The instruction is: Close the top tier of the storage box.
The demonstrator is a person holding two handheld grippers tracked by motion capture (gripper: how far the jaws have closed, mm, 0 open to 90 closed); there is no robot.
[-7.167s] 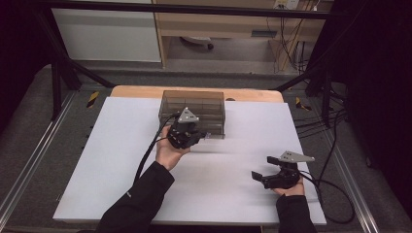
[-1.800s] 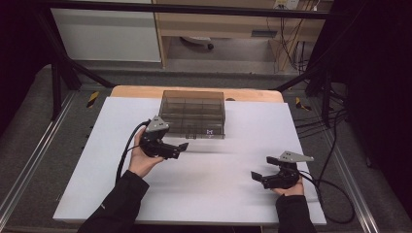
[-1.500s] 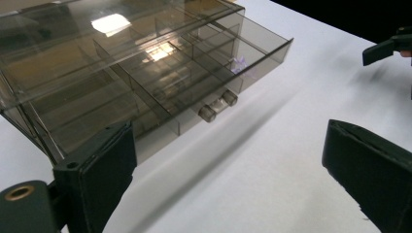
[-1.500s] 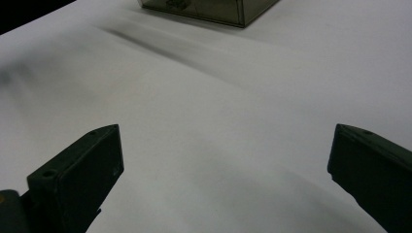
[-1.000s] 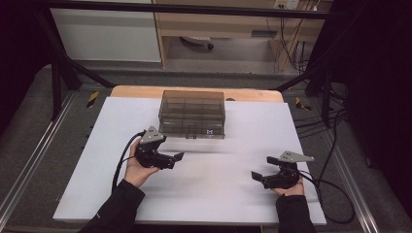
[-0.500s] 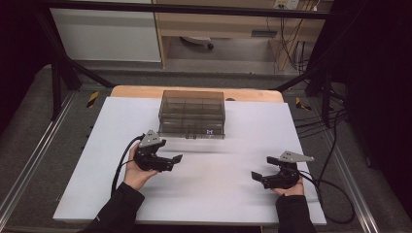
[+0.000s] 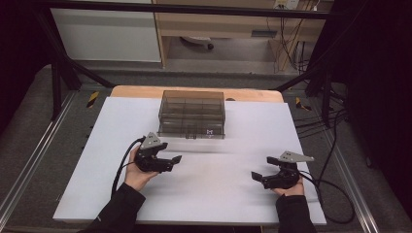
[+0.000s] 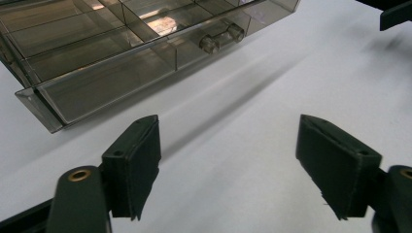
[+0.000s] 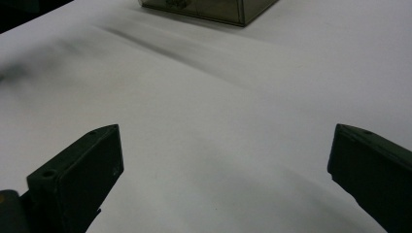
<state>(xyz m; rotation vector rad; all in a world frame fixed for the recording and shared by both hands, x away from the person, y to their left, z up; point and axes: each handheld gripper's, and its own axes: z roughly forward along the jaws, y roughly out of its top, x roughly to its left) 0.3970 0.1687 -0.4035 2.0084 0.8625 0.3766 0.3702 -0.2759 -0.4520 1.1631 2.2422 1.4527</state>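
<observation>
A smoky clear plastic drawer box (image 7: 192, 114) with several compartments stands at the back middle of the white table (image 7: 97, 194). In the left gripper view the box (image 8: 97, 63) lies ahead to the left, its small handle (image 8: 221, 39) facing me. My left gripper (image 7: 174, 162) hovers in front of the box's left corner, apart from it. Its jaws have just been closing and stand open with nothing between them (image 8: 233, 170). My right gripper (image 7: 256, 177) rests near the front right, open and empty (image 9: 223, 179), far from the box (image 9: 214, 9).
Beyond the white sheet runs a wooden table edge (image 7: 145, 92). Black frame bars and cables (image 7: 335, 145) hang at the right side. A cable trails from each gripper toward the near edge. The right gripper's jaw tip (image 8: 396, 12) shows at the left gripper view's top right.
My left gripper has drawn back from the box's front toward the near left of the table. The right gripper has kept still.
</observation>
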